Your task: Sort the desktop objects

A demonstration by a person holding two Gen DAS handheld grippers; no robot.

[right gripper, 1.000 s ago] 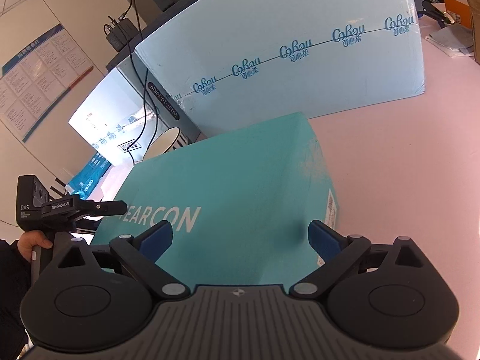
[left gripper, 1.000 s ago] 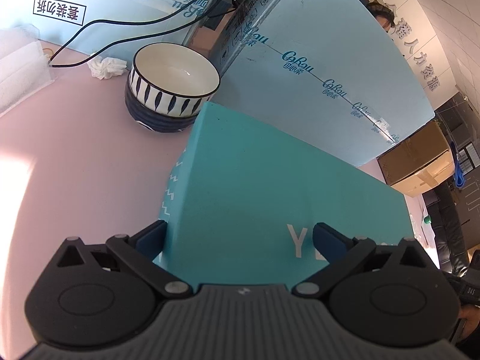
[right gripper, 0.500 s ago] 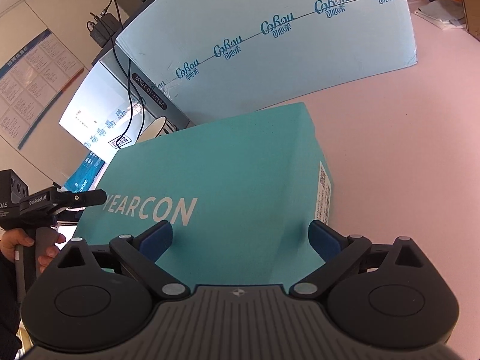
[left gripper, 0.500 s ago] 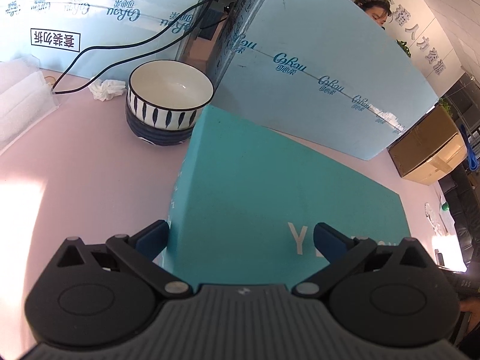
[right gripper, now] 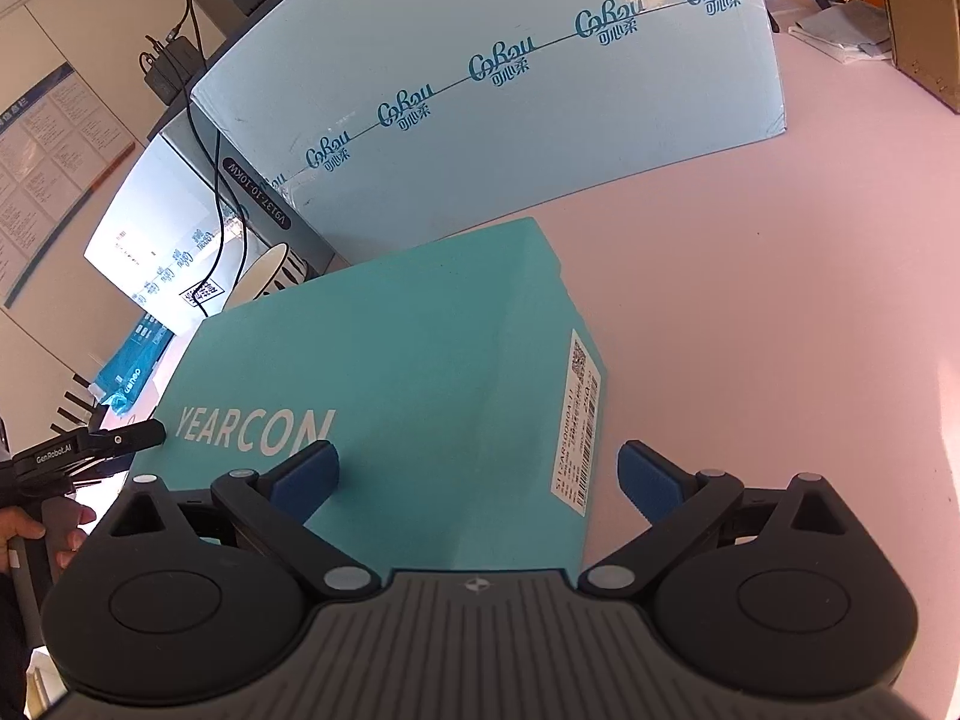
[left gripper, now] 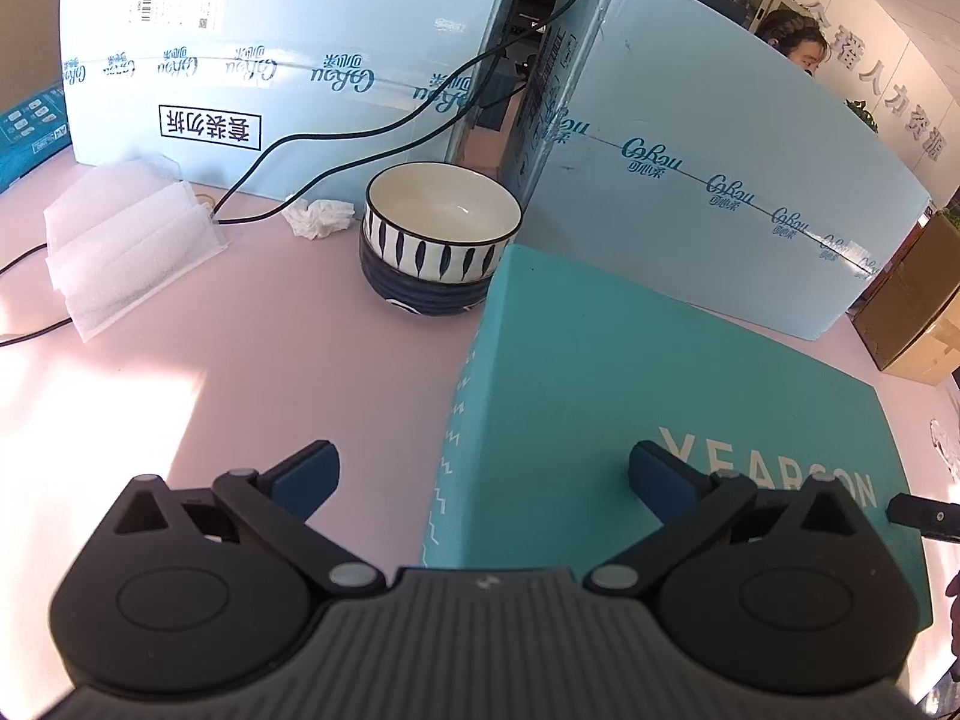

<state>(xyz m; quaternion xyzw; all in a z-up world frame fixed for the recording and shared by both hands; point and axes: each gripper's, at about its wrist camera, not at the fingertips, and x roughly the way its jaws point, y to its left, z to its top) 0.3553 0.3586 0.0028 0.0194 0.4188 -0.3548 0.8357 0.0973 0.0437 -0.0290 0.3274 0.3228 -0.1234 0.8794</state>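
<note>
A teal YEARCON box [left gripper: 648,396] lies flat on the pink table; it also shows in the right wrist view [right gripper: 408,372]. My left gripper [left gripper: 483,471] is open above the box's left edge, one finger over the table, the other over the lid. My right gripper [right gripper: 477,474] is open above the box's right edge, by its barcode label [right gripper: 577,420]. Neither touches the box. Two stacked striped bowls [left gripper: 441,234] stand just behind the box's far left corner.
Large pale blue Cobou cartons [left gripper: 708,180] [right gripper: 510,108] stand behind the box. A crumpled tissue [left gripper: 318,216], white foam sheets [left gripper: 126,240] and a black cable [left gripper: 336,138] lie at the left. A brown carton [left gripper: 912,306] sits far right.
Both grippers have pulled back and outward from the box: the left one now straddles its left edge, the right one its right edge. The box has stayed where it is.
</note>
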